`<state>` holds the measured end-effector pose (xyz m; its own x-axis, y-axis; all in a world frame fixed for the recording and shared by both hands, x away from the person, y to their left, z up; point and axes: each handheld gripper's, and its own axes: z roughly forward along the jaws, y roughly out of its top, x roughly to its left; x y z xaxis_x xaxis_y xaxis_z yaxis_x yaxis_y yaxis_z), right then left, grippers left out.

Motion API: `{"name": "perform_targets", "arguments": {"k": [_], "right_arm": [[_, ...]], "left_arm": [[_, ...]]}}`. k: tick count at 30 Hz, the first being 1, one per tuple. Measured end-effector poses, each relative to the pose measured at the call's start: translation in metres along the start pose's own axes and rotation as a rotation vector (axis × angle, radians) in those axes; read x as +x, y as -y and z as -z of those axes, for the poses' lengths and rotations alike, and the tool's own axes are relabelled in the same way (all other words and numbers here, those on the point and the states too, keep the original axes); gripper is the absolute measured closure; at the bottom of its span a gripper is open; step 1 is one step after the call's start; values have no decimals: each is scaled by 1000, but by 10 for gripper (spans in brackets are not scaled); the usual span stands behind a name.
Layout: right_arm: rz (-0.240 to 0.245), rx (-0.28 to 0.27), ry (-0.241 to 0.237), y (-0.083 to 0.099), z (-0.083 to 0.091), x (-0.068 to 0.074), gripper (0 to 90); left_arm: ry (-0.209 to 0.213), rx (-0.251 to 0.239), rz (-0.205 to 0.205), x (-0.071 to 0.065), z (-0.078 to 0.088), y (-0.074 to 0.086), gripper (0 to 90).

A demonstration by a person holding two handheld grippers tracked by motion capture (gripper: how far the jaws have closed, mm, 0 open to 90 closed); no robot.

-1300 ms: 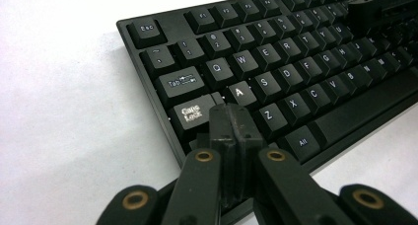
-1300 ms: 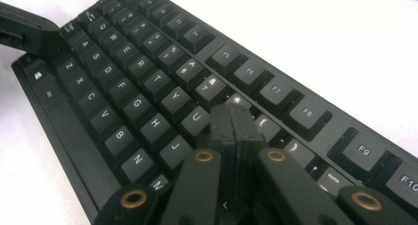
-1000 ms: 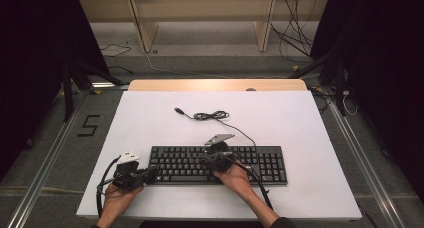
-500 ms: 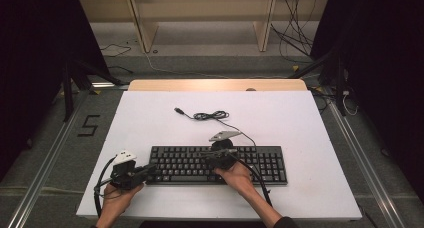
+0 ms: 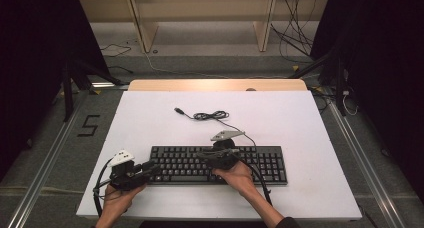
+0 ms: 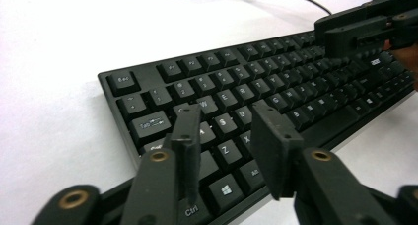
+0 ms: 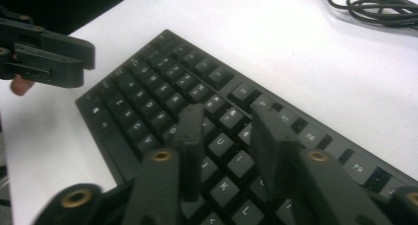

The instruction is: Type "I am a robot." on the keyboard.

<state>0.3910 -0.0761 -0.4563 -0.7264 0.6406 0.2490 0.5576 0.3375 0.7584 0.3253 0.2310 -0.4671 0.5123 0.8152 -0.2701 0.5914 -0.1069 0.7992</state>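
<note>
A: Entry. The black keyboard [image 5: 218,164] lies flat on the white tabletop [image 5: 310,123], long edge toward the person. The left tool [image 5: 150,168] hovers over its left end, letter keys just beyond the tips in the left gripper view. The right tool [image 5: 210,155] hovers over the middle key rows.

B: Jaw state?

A: Both tools have just been opening. Each stands part open with only keys showing through the gap, nothing clamped.

B: Handling?

A: Judged rigid, a light plastic slab, probably smooth-sided. Keycaps give under pressure, so they make a poor hold. Better to pinch the frame at each short end, one tool per side, and lift level.

B: The cable?

A: The cord [image 5: 212,116] lies coiled well beyond the right tool, its plug [image 5: 178,110] loose on the tabletop. It will drag. Whether the tips touch any key I cannot tell.
</note>
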Motion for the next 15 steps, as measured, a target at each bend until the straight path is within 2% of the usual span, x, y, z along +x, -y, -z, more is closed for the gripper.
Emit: {"name": "perform_targets", "arguments": {"k": [1,3,4,5,6,7,11,15], "right_arm": [[0,-1,-3,0,0,0,630],[1,-2,-6,0,1,1,602],[-1,0,-6,0,1,1,567],[-1,0,-6,0,1,1,542],[-4,4,-15,0,2,2,494],[1,4,-16,0,2,3,474],[21,3,-32,1,4,7,433],[32,-1,-45,2,7,11,427]], "left_arm": [[13,-14,0,-1,1,0,611],[14,-21,1,-1,1,-1,588],[11,-24,2,-2,1,-1,518],[8,-24,2,-2,1,-1,518],[6,-24,1,-2,1,-1,459],[6,-26,4,-2,1,-2,438],[9,-50,5,-3,2,-2,372],[12,-65,-1,-3,4,-3,347]]}}
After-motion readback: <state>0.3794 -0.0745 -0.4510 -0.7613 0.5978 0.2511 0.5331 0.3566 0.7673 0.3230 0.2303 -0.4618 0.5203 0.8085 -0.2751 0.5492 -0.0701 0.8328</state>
